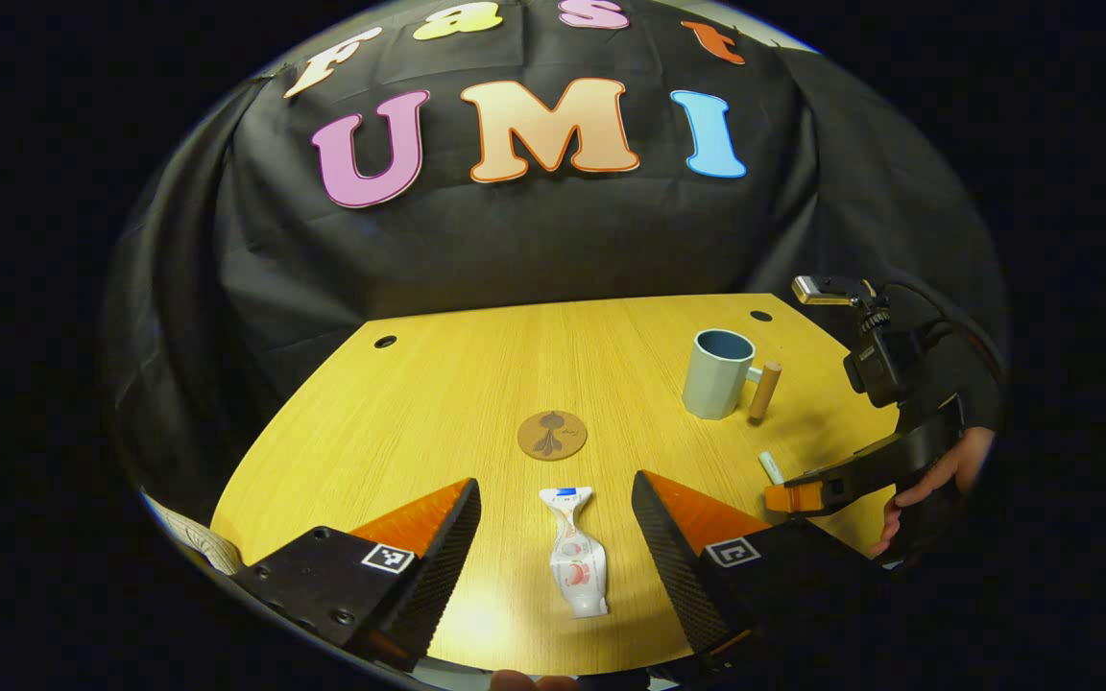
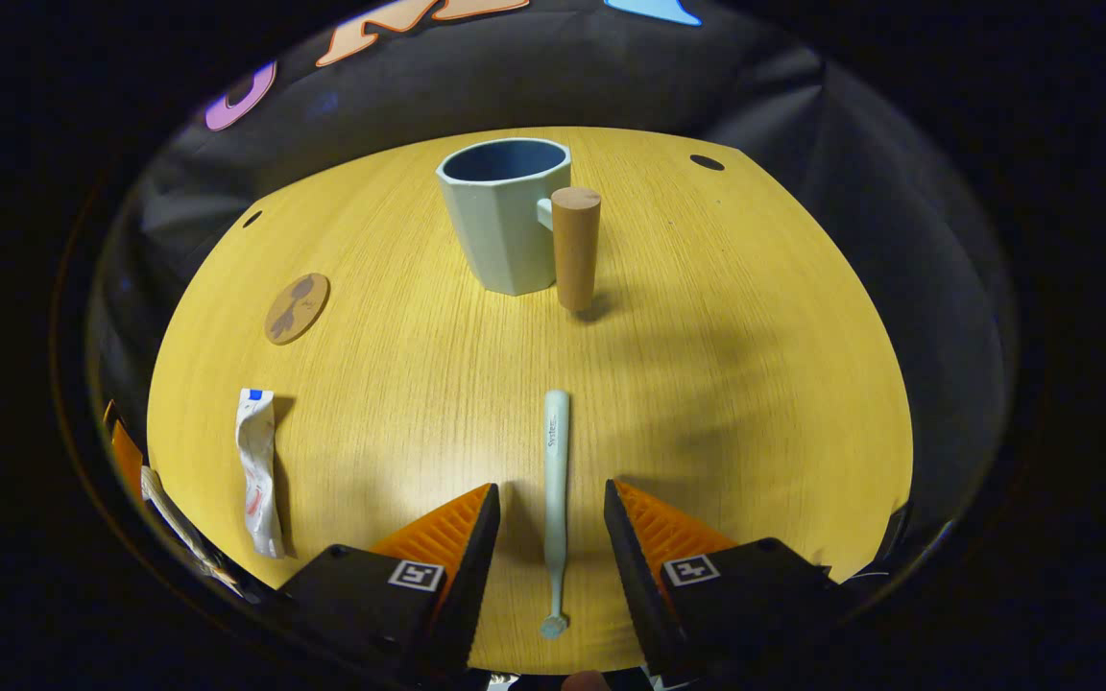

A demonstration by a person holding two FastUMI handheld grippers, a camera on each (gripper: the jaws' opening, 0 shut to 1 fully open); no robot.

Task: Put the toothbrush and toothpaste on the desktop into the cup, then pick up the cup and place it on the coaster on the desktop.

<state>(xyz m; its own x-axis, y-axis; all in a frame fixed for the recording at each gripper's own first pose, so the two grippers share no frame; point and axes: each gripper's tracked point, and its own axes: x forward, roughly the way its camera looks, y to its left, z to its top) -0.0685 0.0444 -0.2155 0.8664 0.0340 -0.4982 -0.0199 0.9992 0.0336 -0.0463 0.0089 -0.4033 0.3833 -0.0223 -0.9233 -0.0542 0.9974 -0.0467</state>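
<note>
A: Count it for me.

B: One cup (image 2: pixel 505 213), pale with a dark inside and a round wooden handle (image 2: pixel 576 248), standing upright toward the far side of the table (image 2: pixel 726 384). One toothbrush (image 2: pixel 555 480), one tube of toothpaste (image 1: pixel 576 561), one round coaster (image 1: pixel 552 435). Two grippers.

A: Where do the small things lie?

B: Both flat on the wood near the front edge. In the right gripper view the toothbrush lies lengthwise between the fingers of the right gripper (image 2: pixel 543 557), which stand apart and touch nothing. In the left gripper view the toothpaste lies between the spread fingers of the left gripper (image 1: pixel 555 547), also untouched.

A: And the coaster?

B: Just beyond the toothpaste, well apart from the cup, with bare wood all round it.

A: Room to move?

B: Open tabletop between toothbrush and cup. The cup stands back from the far edge, and three small dark holes sit near that far edge. In the left gripper view, a hand (image 1: pixel 937 480) holds the right gripper at the table's right side.
</note>
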